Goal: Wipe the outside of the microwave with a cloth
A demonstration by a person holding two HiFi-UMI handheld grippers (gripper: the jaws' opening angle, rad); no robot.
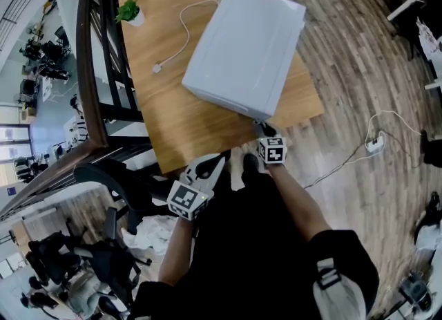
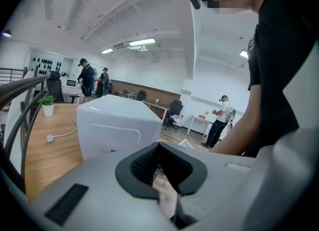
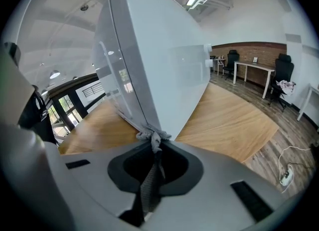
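Observation:
A white microwave (image 1: 245, 49) lies on the wooden table (image 1: 173, 115), turned at an angle. My right gripper (image 1: 266, 130) is at its near bottom corner, shut on a grey cloth (image 3: 149, 177). The cloth's bunched end (image 3: 153, 137) touches the microwave's lower corner edge (image 3: 144, 120). My left gripper (image 1: 207, 168) hangs below the table's front edge, away from the microwave, with its jaws together and nothing in them. In the left gripper view the microwave (image 2: 117, 125) stands ahead, beyond the gripper (image 2: 159, 146).
A small potted plant (image 1: 129, 12) and a white cable with a plug (image 1: 181, 32) lie on the table's far left. A dark railing (image 1: 93, 70) runs along the left. A power strip (image 1: 375, 144) lies on the floor at the right. People stand in the background (image 2: 87, 78).

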